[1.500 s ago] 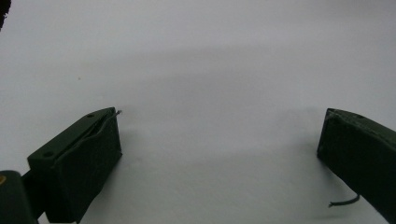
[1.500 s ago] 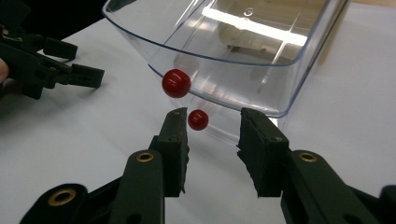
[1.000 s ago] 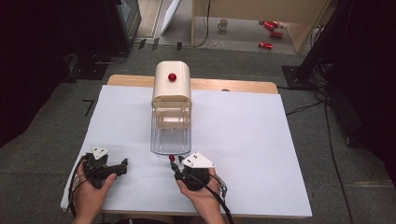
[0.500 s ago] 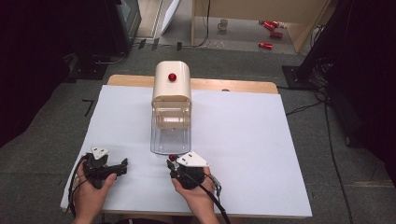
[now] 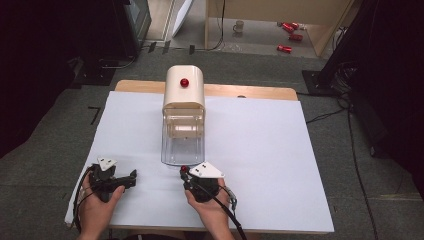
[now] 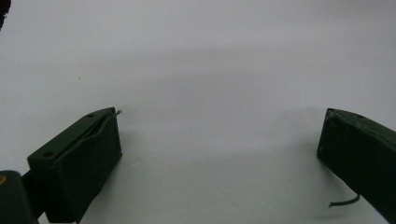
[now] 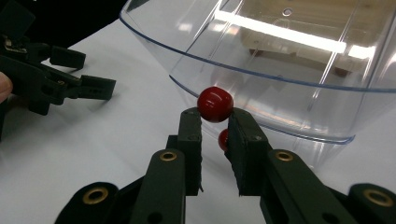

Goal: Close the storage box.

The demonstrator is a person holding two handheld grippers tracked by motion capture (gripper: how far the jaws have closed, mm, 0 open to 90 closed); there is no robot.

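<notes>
A small red ball (image 7: 215,103) sits pinched between the tips of my right gripper (image 7: 215,119), right at the front lip of a clear plastic bin (image 7: 280,56). The jaws have just been closing, and the ball is between them. A second red spot (image 7: 223,139) shows lower in the gap; I cannot tell if it is a ball or a reflection. From above, the right gripper (image 5: 185,175) points at the bin (image 5: 183,145) under a cream dispenser (image 5: 184,100) with a red knob (image 5: 184,82). My left gripper (image 5: 133,179) rests open on the white sheet, holding nothing.
White paper (image 5: 260,150) covers the wooden table. The left gripper (image 7: 91,72) lies a short way to the left of the right one. The table's front edge is just below both hands. Cables, red cans (image 5: 286,48) and a mug (image 5: 239,26) lie on the floor beyond.
The right gripper has shifted slightly left near the bin's front, and its jaws have narrowed onto the red ball. The left hand and gripper have stayed put.
</notes>
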